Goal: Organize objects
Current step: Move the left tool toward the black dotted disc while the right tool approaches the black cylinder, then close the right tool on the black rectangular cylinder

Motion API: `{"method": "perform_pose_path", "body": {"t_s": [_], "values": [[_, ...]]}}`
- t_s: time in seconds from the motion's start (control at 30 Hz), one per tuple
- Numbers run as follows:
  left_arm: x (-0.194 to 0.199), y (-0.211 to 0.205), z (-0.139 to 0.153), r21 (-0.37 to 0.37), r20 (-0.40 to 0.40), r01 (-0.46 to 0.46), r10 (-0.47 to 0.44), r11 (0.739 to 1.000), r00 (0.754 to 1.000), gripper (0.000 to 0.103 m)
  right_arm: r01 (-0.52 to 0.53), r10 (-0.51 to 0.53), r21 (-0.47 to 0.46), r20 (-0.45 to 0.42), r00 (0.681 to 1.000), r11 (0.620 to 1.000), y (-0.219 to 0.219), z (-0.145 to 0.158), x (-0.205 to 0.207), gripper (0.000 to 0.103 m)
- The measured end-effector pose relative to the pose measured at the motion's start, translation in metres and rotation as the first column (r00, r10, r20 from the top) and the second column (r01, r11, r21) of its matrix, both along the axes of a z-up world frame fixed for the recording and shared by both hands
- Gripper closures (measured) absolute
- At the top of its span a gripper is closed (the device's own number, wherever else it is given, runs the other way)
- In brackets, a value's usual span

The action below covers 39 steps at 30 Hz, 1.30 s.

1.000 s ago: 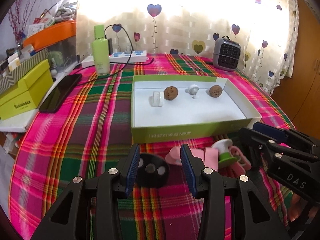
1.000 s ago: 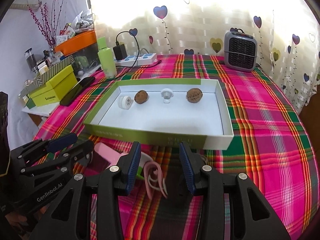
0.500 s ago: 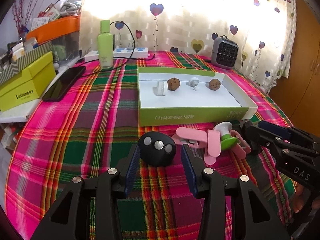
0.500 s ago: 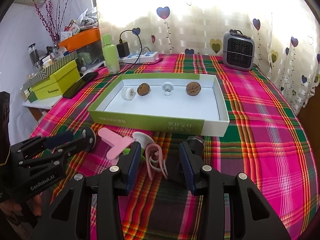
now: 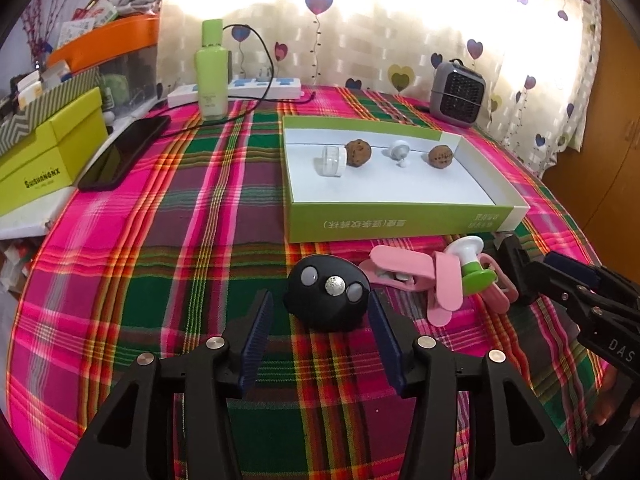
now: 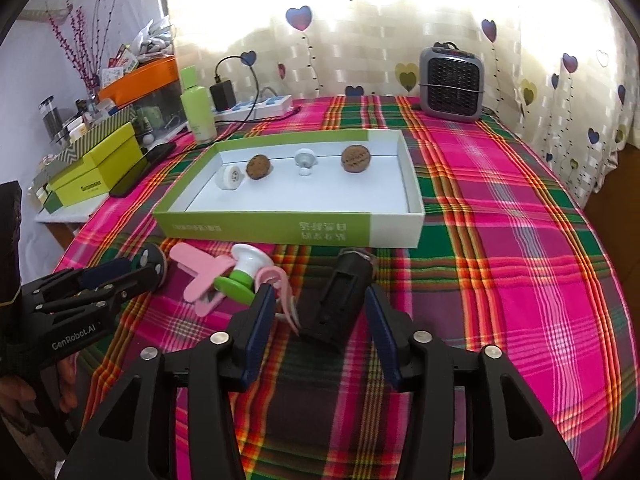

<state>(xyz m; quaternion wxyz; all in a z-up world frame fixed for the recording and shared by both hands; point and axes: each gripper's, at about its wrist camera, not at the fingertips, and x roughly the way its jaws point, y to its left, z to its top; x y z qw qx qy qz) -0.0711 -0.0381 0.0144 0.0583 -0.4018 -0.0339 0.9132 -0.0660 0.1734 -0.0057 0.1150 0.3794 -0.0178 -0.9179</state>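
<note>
The left hand-held gripper (image 5: pixel 320 312) has its jaws apart and opening, with a round black object (image 5: pixel 326 298) lying on the counter (image 5: pixel 180 260) between its blue pads; the right pad sits just beside the object's edge, the left pad clear of it. The right hand-held gripper (image 6: pixel 320 312) is likewise apart and opening around a black boxy piece (image 6: pixel 340 300) that lies tilted on the plaid cloth, neither pad pressing it. Just beside its left pad lie a pink looped clip (image 6: pixel 280 292), a white and green suction knob (image 6: pixel 244 272) and a pink clamp (image 6: pixel 200 276), crowded together between the two grippers. Beyond them stands an open green and white box (image 6: pixel 288 228), its near wall facing the grippers. Inside, along the far wall, sit a white roll (image 6: pixel 229 177), two walnuts (image 6: pixel 259 167) and a white knob (image 6: pixel 305 160). Farther back are a small heater (image 6: pixel 450 80), a green bottle (image 6: pixel 196 108), a power strip (image 6: pixel 256 106), and a dark phone (image 5: pixel 120 156) beside a lime box (image 5: pixel 44 160).
</note>
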Motion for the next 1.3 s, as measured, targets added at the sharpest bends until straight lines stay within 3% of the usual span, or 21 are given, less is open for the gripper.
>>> {"method": "perform_pose_path", "body": {"t_s": [0.8,1.3], "values": [[-0.012,-0.001,-0.006,0.018,0.041,-0.008,0.007,1.000,0.999,0.054,0.059,-0.063,0.052,0.084,0.994,0.997,0.004,-0.015,-0.022,0.055],[-0.012,0.000,-0.006,0.020,0.041,-0.007,0.006,1.000,0.999,0.054,0.068,-0.076,0.092,0.081,0.994,0.993,0.018,-0.013,-0.014,0.055]]}}
